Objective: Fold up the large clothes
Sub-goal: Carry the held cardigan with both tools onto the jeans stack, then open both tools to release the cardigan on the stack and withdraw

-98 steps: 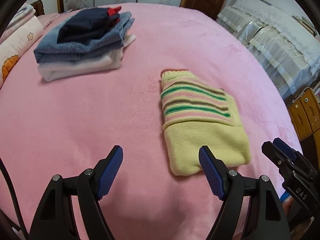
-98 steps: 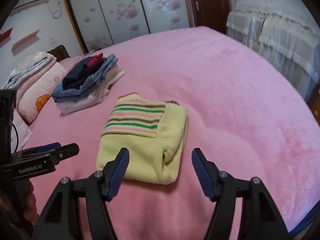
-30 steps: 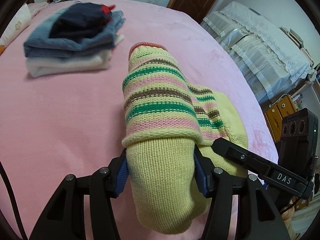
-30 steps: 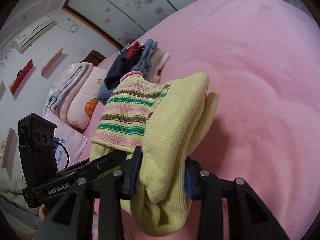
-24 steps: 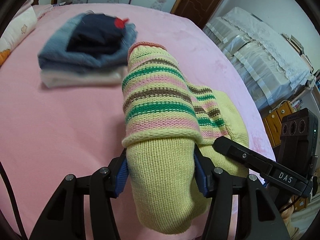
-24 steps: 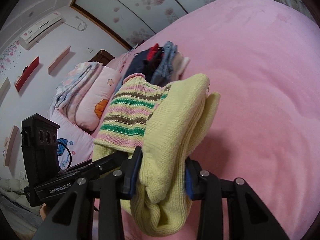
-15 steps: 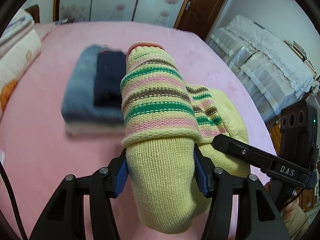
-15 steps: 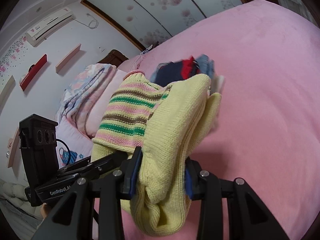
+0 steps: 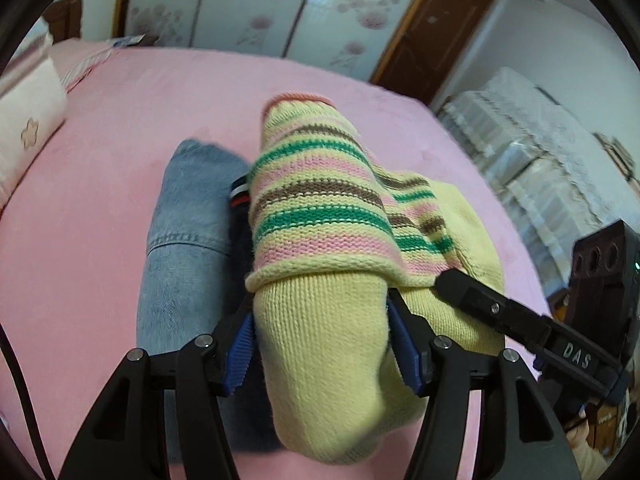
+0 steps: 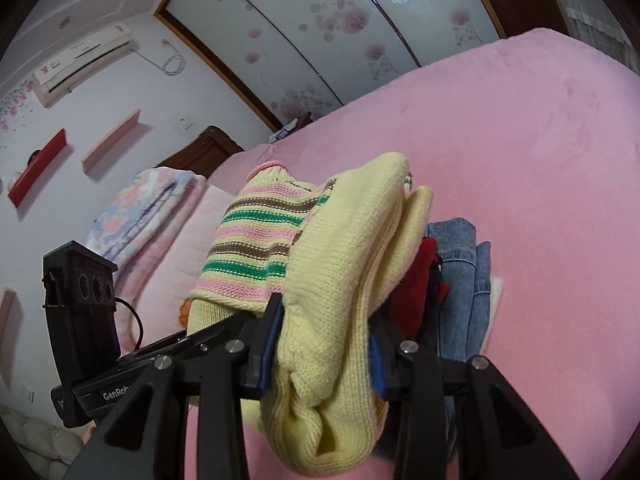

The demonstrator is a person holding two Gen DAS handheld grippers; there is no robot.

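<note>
A folded yellow sweater (image 9: 320, 248) with green, pink and brown stripes hangs in the air, held at its near end by both grippers. My left gripper (image 9: 320, 340) is shut on its left part. My right gripper (image 10: 320, 348) is shut on its right part (image 10: 340, 264). Right below and behind the sweater lies a pile of folded clothes with blue jeans (image 9: 184, 232) on top; it also shows in the right wrist view (image 10: 460, 280) with a red and dark garment (image 10: 416, 280). The right gripper's arm (image 9: 520, 328) crosses the left wrist view.
The pink bed cover (image 9: 80, 184) spreads all around. Pillows (image 9: 28, 120) and a folded floral quilt (image 10: 144, 208) lie at the bed's head. A lace-covered sofa (image 9: 532, 144) stands to the right, sliding wardrobe doors (image 9: 240, 12) behind.
Both grippers have carried the sweater toward the pile of folded clothes; the pile now sits directly under and behind it. The grip on the sweater is unchanged.
</note>
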